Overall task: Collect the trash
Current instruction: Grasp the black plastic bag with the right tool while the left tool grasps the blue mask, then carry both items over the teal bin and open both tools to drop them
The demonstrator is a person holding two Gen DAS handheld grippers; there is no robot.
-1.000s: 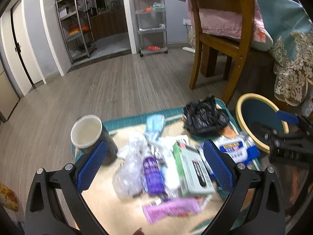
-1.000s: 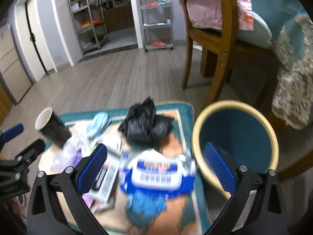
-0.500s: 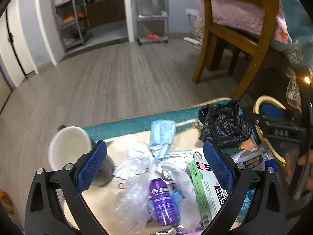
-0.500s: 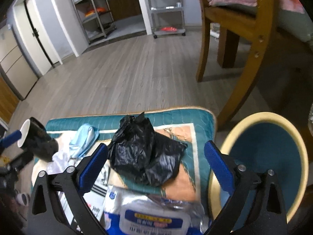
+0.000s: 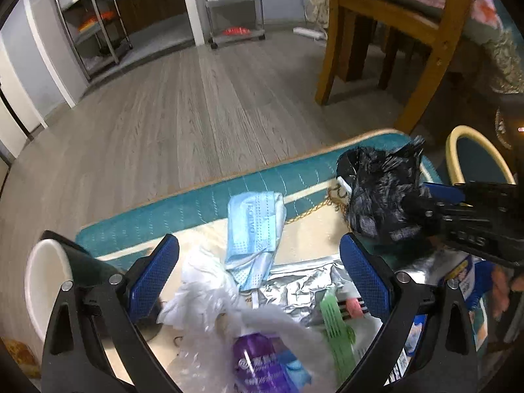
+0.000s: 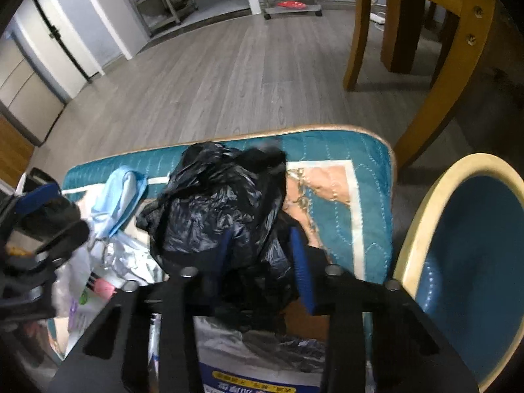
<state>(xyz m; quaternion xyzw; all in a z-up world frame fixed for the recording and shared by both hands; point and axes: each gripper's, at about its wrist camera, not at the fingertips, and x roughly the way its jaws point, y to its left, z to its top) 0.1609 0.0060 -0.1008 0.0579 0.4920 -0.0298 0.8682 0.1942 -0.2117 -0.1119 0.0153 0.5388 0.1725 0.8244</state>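
Closing in on the heap, the right gripper [image 6: 262,245] has just drawn its jaws together, and its blue pads now pinch a fold of the crumpled black plastic bag [image 6: 219,203], which sits on the teal mat [image 6: 363,196] with its bulk bulging out ahead of the fingers. Just below that gripper lies a blue-and-white wipes packet [image 6: 262,370], partly under the bag. The left gripper [image 5: 258,271] hangs over the other end of the pile with its jaws spread wide and nothing pressed between them; under and between its fingers lie a purple-labelled bottle [image 5: 258,366] wrapped in clear crinkled plastic [image 5: 209,294], a sheet of silver foil [image 5: 304,288] and a green-edged box [image 5: 337,330]. A little farther out, a pale blue face mask [image 5: 253,229] lies across the mat's border, and a black paper cup [image 5: 52,281] with a white inside sits just beside the left gripper's left finger. To the right of the mat, off its edge, stands a blue bin [image 6: 471,262] with a cream rim, its mouth open towards the bag. Beyond the mat stretch grey floorboards [image 5: 196,104], then the legs of a wooden chair [image 5: 422,75], and at the far wall metal shelving racks [image 5: 95,23].
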